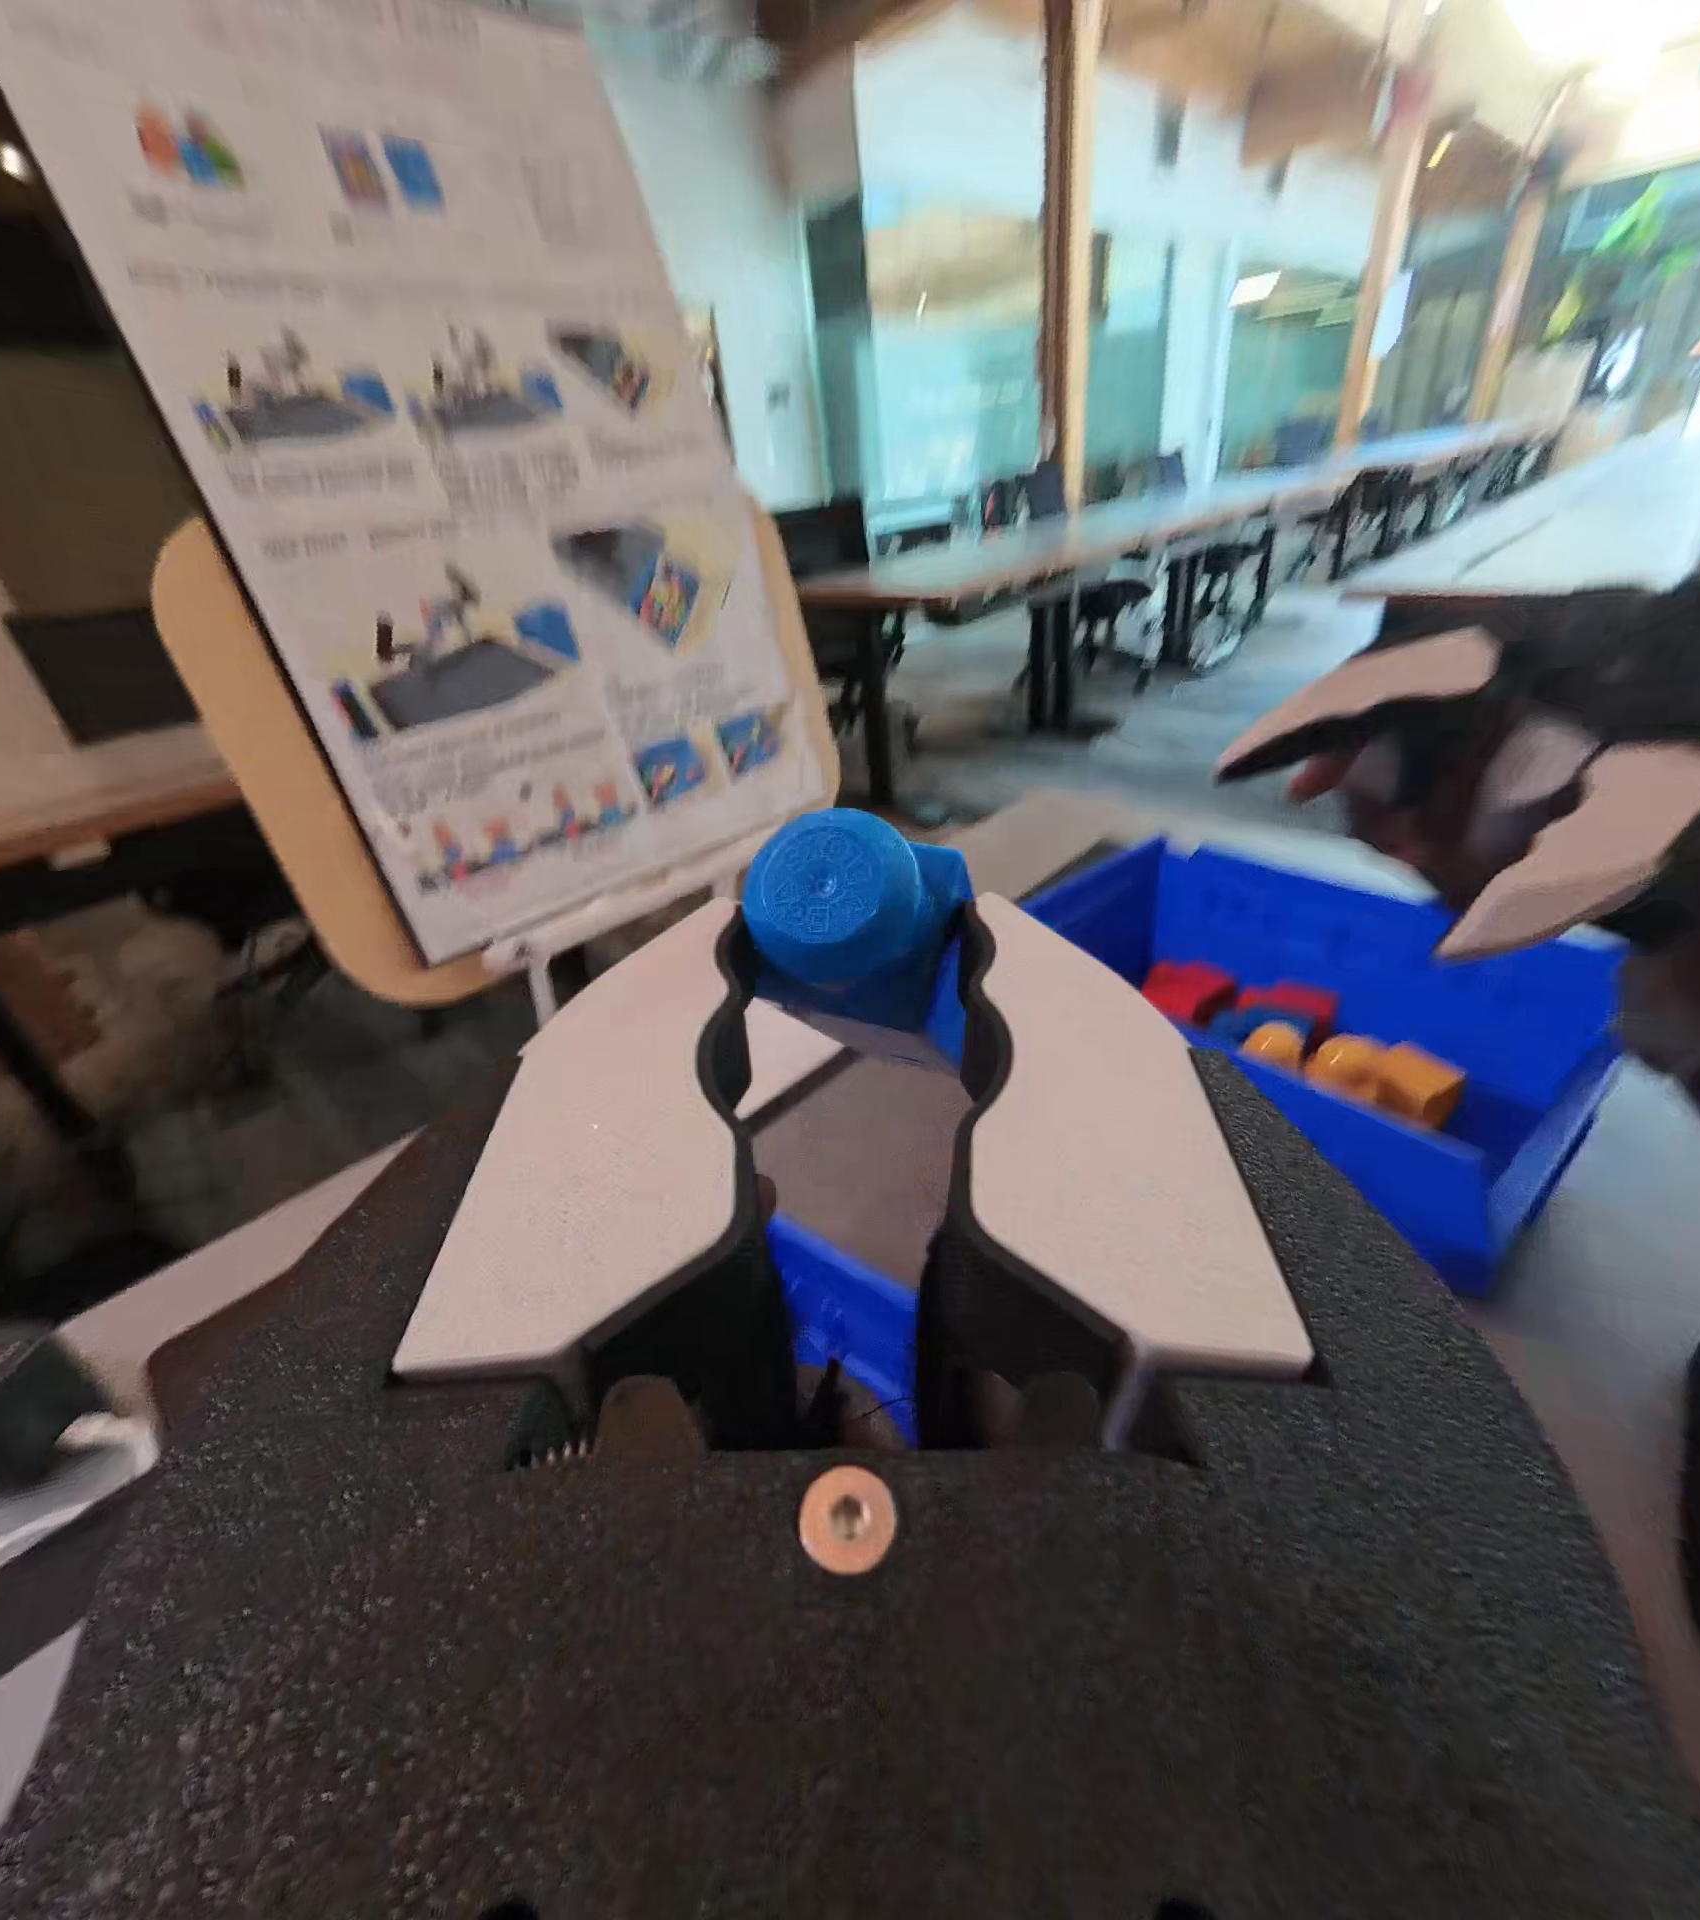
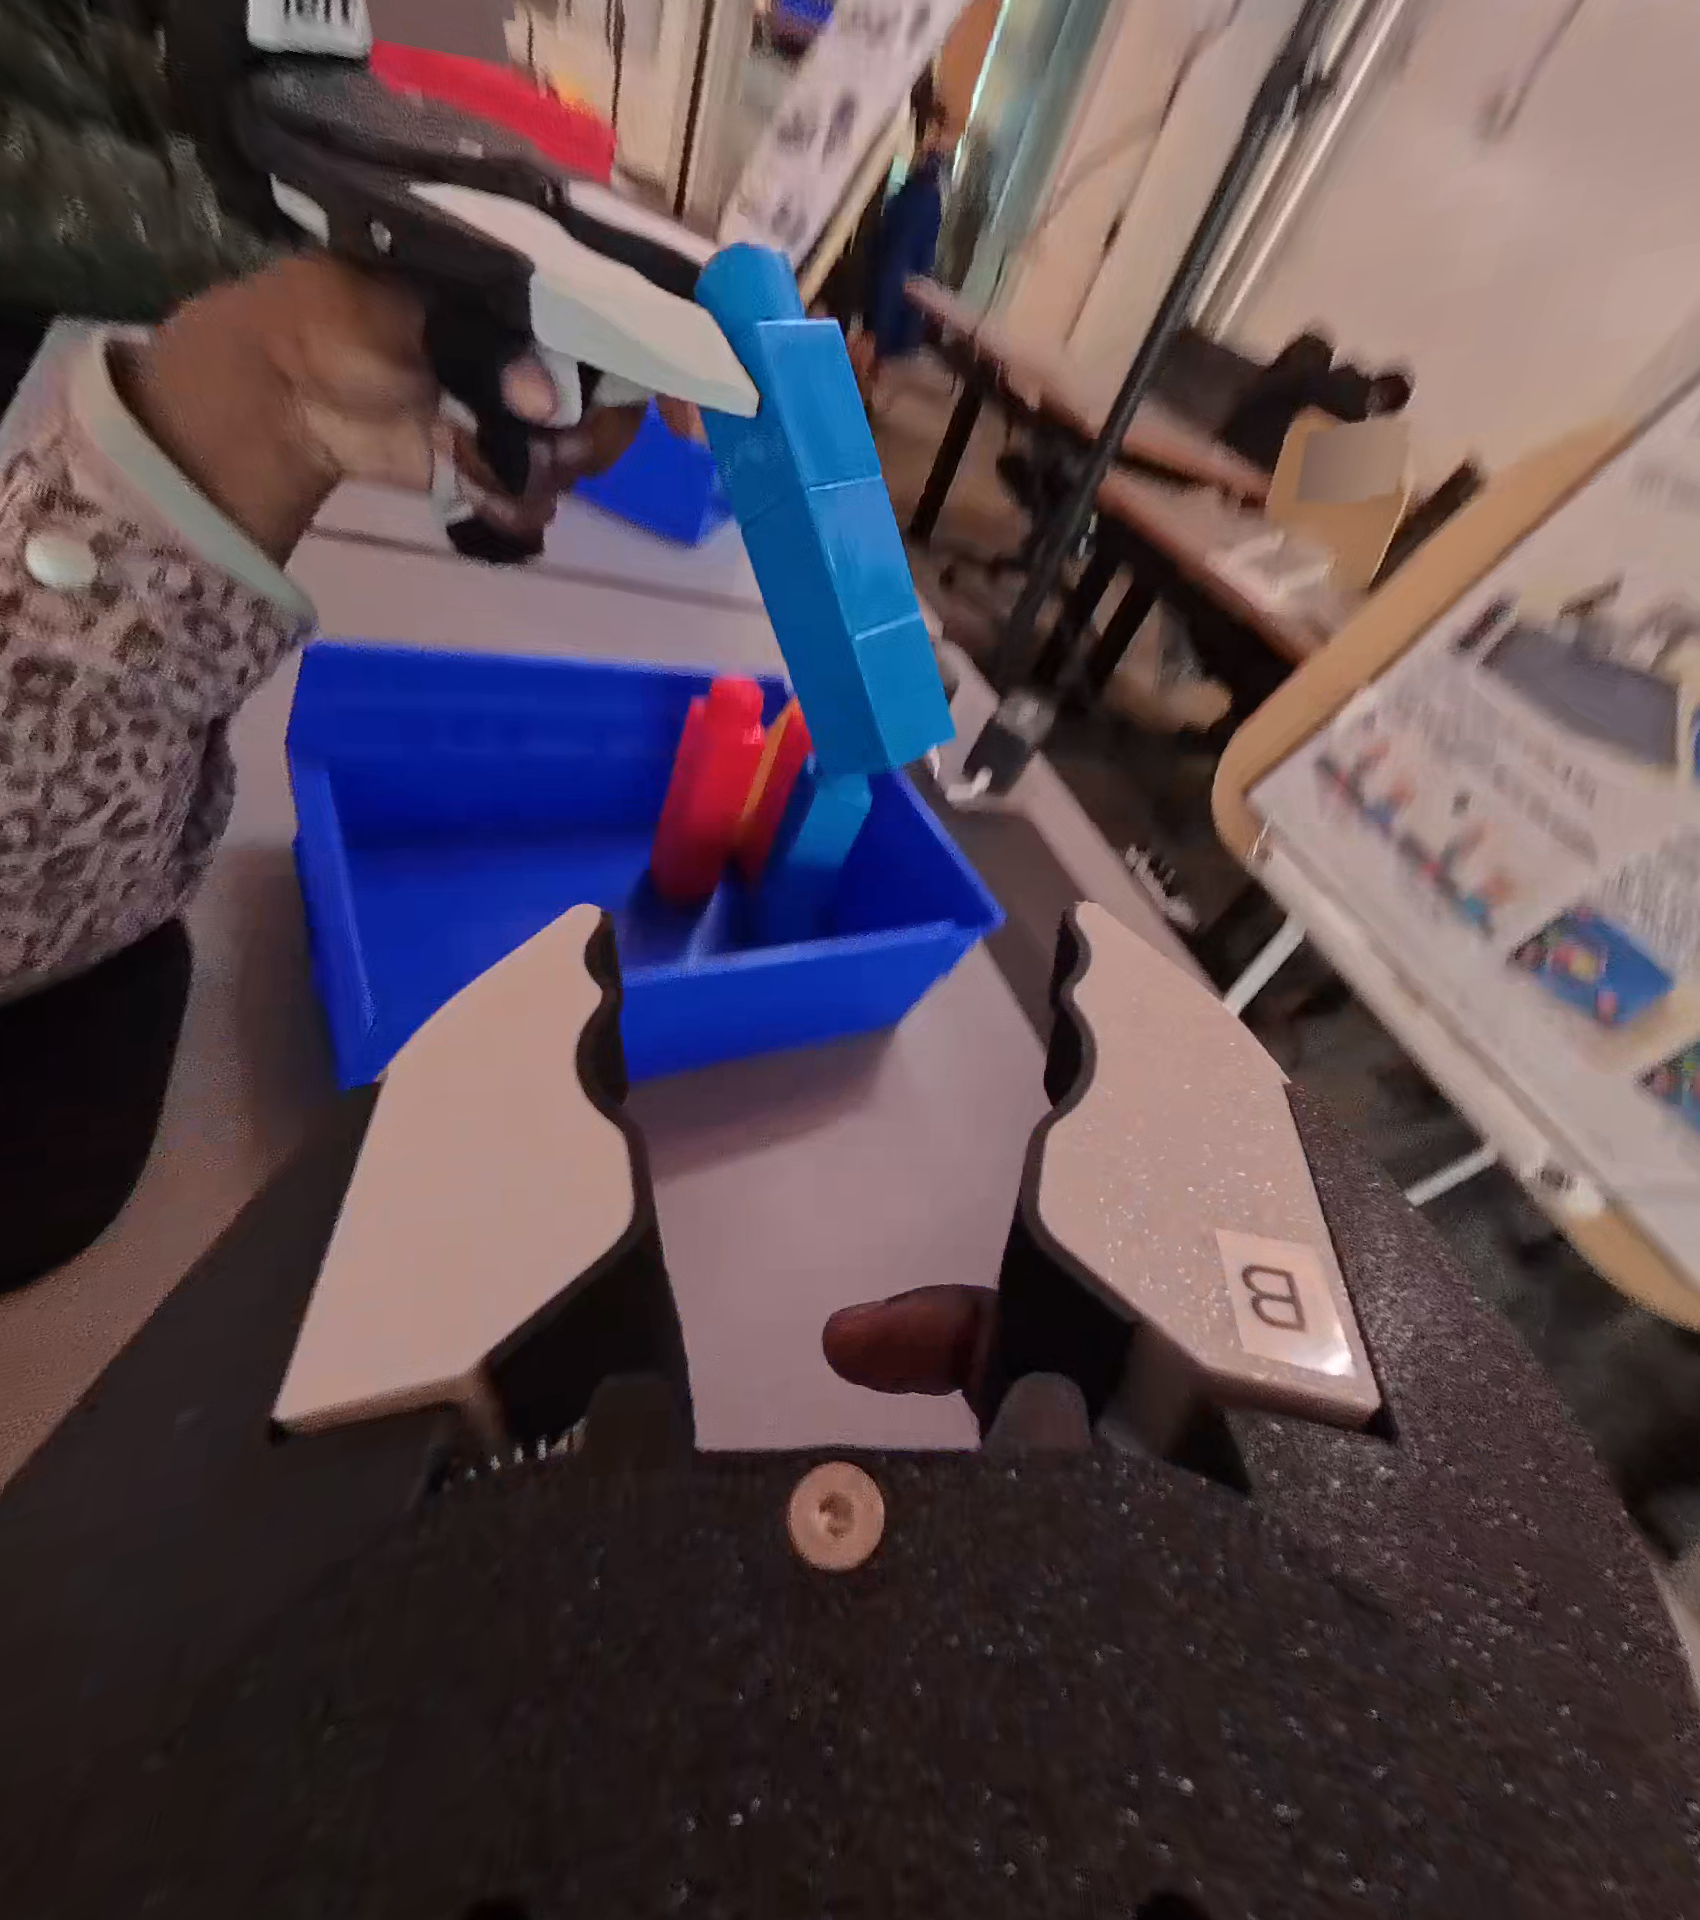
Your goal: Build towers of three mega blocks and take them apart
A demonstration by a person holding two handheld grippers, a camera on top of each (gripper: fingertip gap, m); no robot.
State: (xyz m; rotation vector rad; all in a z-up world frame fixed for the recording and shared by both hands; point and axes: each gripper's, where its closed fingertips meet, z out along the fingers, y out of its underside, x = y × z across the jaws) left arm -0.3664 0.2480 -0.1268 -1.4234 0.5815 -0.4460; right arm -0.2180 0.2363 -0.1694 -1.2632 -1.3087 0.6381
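My left gripper (image 1: pixel 851 951) is shut on the top of a blue tower of three mega blocks (image 1: pixel 851 935), stud end facing the camera. In the right wrist view that tower (image 2: pixel 825 520) hangs tilted in the air above a blue bin (image 2: pixel 472 831), held by the left gripper (image 2: pixel 721 364). My right gripper (image 2: pixel 830 966) is open and empty, in front of that bin and below the tower. It also shows open at the right of the left wrist view (image 1: pixel 1345 842). Red, orange and blue towers (image 2: pixel 721 800) stand in the bin.
A second blue bin (image 1: pixel 1345 1143) holds red, blue and orange loose blocks (image 1: pixel 1345 1060) on the grey table (image 2: pixel 804 1195). An instruction board (image 1: pixel 430 499) on an easel stands past the table edge. A person's patterned sleeve (image 2: pixel 46 727) is at left. Across from one pair of fingers to the other is roughly 15 cm.
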